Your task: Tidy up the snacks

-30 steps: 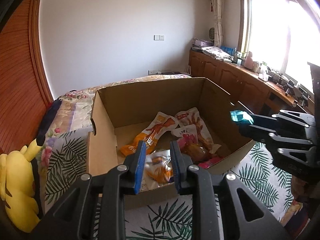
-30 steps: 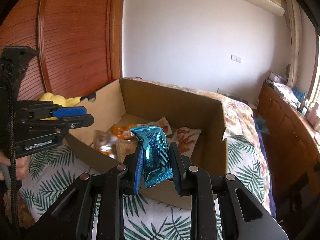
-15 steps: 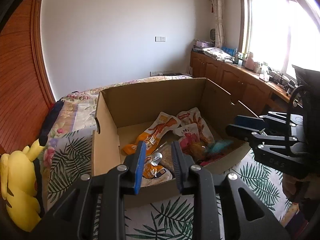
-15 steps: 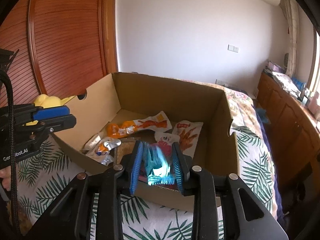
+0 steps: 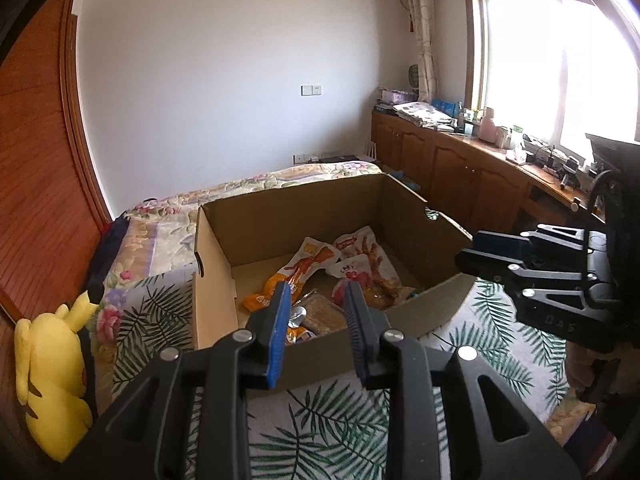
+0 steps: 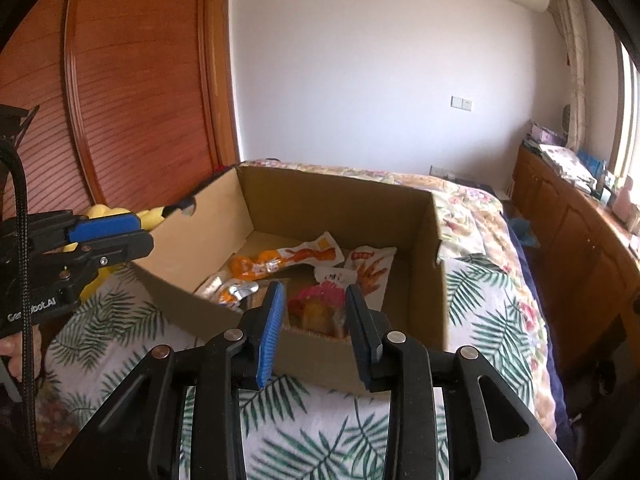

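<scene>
Both claws are hanging empty, jaws apart, over the near wall of the open brown cardboard box (image 6: 340,208) on the bed. The crinkly snack packets (image 6: 304,258) are lying inside, ahead and below; the right claw (image 6: 312,312) is nearer the pink packet (image 6: 320,294), the left claw (image 5: 316,308) nearer the orange packet (image 5: 296,276).

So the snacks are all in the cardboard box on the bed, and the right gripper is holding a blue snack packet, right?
Not quite. The right gripper holds nothing: in the right wrist view its jaws stand apart with no packet between them. The rest is right: the snacks lie in the cardboard box on the bed.
</scene>
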Tool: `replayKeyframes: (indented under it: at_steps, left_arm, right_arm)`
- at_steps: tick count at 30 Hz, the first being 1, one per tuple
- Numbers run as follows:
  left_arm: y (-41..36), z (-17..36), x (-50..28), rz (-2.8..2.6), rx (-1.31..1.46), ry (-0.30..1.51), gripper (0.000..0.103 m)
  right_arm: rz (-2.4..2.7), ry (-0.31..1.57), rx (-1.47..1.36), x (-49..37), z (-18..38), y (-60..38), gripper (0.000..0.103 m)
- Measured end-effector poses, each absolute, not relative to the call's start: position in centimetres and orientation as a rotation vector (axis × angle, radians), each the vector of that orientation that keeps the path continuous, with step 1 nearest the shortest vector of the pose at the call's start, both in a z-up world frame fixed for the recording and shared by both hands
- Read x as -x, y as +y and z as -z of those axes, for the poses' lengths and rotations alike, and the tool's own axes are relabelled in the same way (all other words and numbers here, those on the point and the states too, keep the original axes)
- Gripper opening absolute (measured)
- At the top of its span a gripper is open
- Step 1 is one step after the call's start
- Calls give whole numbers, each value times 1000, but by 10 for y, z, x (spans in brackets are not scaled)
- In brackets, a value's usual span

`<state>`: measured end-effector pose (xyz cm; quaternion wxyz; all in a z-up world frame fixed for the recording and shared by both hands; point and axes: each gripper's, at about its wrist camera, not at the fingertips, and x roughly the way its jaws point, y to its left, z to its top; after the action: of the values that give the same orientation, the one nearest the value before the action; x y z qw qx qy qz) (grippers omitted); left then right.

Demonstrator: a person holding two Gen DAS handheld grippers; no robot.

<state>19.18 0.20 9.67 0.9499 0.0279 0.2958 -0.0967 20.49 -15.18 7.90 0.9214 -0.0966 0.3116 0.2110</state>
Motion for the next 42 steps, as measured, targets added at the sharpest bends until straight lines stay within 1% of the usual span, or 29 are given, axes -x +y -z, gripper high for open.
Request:
replayKeyframes:
  at_steps: [4,6,8,9,11,13,14,18,21,22,23,24,26,28,34,42]
  left_arm:
    - [-5,-108,-174,207,-76,580,30]
    - [-8,-114,-164,214,-80,567,34]
    - [-10,-116,-155,209,-77,558,42]
    - [-10,-117,-152,208,-74,557,43]
    - [-12,-116,-145,213,-66,558,48]
    - [-13,-116,-141,208,-62,554,50]
    - [-14,-115,-138,205,-59,550,50]
    - [-16,-110,-132,198,-48,549,51]
    - [-18,-105,-128,197,-43,550,53]
    - [-19,-104,-125,194,-41,546,55]
    - [-19,-103,-122,186,-40,537,60]
    - [-19,-102,-119,180,-41,524,62]
    - [-17,-101,-112,170,-36,496,74]
    - [-14,-99,-107,163,-33,480,74]
    - [-9,-96,-92,116,-24,428,82]
    - [-8,-89,-73,88,-16,420,83]
  right_arm:
    - [-437,622,198,-183,-90,-158,33]
    - [-439,605,201,-169,-96,-160,33]
    - [-439,589,194,-159,-99,-162,37]
    - [-436,579,186,-153,-101,-164,38]
    - [-435,569,173,-144,-102,-168,41]
    - [-431,560,161,-136,-102,-171,43]
    - [-426,559,157,-135,-102,-172,47]
    - [-403,549,128,-126,-101,-179,54]
    - [-395,537,114,-120,-102,-184,64]
    - [-395,530,97,-117,-101,-187,68]
    - [-394,524,89,-116,-101,-189,72]
    - [-391,520,87,-114,-101,-191,74]
    - [-367,499,91,-110,-100,-193,81]
    - [-345,483,93,-105,-99,-196,86]
    - [-291,469,93,-90,-93,-205,91]
    - [-258,455,122,-68,-86,-200,92]
